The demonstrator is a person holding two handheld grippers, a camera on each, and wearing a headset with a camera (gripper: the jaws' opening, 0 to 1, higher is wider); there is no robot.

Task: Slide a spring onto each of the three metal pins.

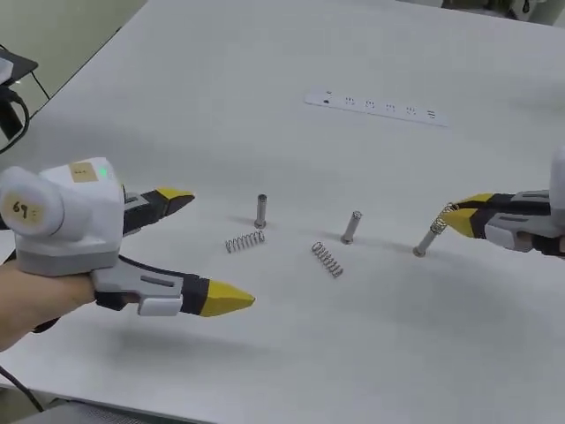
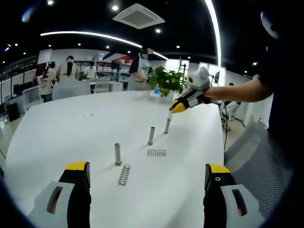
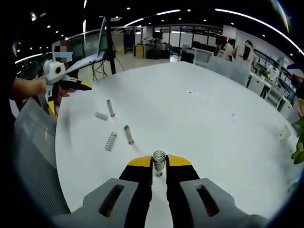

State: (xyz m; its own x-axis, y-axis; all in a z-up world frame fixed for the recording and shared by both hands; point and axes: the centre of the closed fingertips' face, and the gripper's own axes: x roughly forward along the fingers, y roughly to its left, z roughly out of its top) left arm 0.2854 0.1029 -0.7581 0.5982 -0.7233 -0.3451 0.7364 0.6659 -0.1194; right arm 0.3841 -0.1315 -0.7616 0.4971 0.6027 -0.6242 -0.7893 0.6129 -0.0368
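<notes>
Nearest, the left gripper (image 1: 221, 247) gapes empty, while the right gripper (image 3: 159, 162) pinches a spring (image 3: 159, 157), seen end-on in its own view, seemingly atop a tilted pin (image 1: 426, 240).

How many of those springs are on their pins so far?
None fully yet. The right gripper is shut on a spring at the top of the right-hand pin. Two loose springs lie on the table beside two bare pins. The left gripper is open.
</notes>
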